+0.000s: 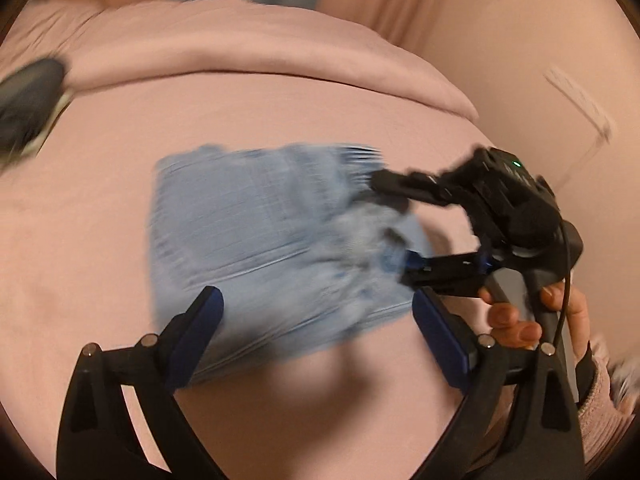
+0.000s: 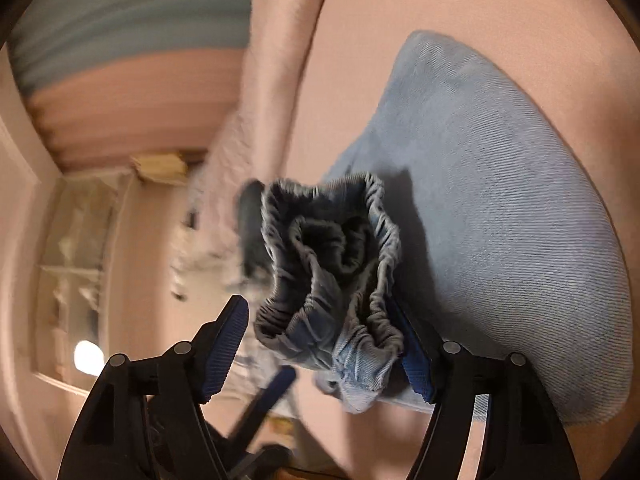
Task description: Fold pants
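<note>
The light blue pants (image 1: 256, 240) lie folded into a rough rectangle on the pink bed sheet (image 1: 100, 200). My left gripper (image 1: 316, 312) is open above their near edge and holds nothing. My right gripper (image 1: 390, 226) is at the pants' right end, jaws spread wide. In the right wrist view the bunched elastic waistband (image 2: 332, 276) stands between the open fingers of my right gripper (image 2: 324, 344), resting against the right pad (image 2: 416, 356); the left pad (image 2: 224, 348) is apart from it. The rest of the pants (image 2: 480, 200) spreads beyond.
A folded pink blanket (image 1: 248, 48) lies across the far side of the bed. A dark object (image 1: 28, 104) sits at the left edge. A pink wall (image 1: 540, 40) rises at right. A doorway and shelves (image 2: 76, 248) show in the right wrist view.
</note>
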